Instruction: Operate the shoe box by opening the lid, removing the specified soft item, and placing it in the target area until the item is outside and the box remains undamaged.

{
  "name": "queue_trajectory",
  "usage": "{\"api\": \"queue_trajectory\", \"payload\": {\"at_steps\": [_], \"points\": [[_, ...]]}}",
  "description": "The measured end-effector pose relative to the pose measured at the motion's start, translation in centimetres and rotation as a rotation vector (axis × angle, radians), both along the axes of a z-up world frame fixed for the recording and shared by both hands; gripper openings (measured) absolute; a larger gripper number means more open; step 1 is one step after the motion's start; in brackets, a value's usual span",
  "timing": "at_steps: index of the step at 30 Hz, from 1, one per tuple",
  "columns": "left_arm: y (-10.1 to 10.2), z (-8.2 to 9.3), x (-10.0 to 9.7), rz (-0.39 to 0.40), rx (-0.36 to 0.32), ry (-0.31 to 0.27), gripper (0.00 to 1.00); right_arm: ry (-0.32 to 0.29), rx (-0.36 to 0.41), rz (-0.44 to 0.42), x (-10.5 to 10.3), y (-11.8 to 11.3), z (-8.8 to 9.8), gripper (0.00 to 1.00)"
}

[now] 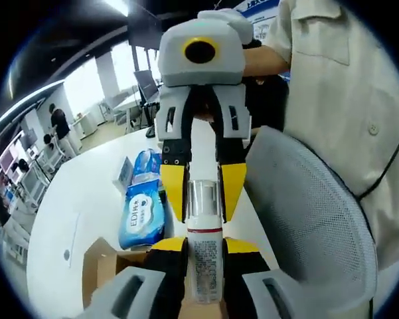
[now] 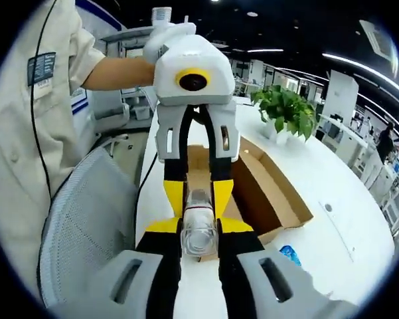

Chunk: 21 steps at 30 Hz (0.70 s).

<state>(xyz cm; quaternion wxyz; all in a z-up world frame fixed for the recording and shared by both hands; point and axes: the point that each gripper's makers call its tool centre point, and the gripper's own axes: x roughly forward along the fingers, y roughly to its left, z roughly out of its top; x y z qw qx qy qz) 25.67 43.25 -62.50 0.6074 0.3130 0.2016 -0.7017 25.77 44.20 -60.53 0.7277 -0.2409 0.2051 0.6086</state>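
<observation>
Over the white table (image 2: 358,193), both grippers (image 1: 204,249) (image 2: 199,229) clamp one bottle (image 1: 204,246).

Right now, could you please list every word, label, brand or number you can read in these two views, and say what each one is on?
"EDI..." in white letters on the blue soft pack; the remaining letters are too blurred to read.
Fine print on the bottle label: too small to read.
Badge on the person's sleeve: blurred, unreadable.
Blue-and-white sign behind the person: partial letters, unreadable.
</observation>
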Motion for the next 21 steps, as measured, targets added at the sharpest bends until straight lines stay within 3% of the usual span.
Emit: {"api": "queue_trajectory", "payload": {"at_steps": [13,16,21], "points": [[-2.3,1.4,2.1,0.055,-0.083,-0.099,0.28,-0.067,-0.128,0.083,1.6,-2.1,1.6,0.17],[-2.1,1.9,3.1,0.103,-0.106,-0.119,0.31,-0.074,-0.148,0.098,1.8,-2.4,1.6,0.17],[-1.0,2.2,3.9,0.211,-0.141,-0.102,0.34,-0.087,-0.186,0.123,2.4,-3.2,1.7,0.17]]}}
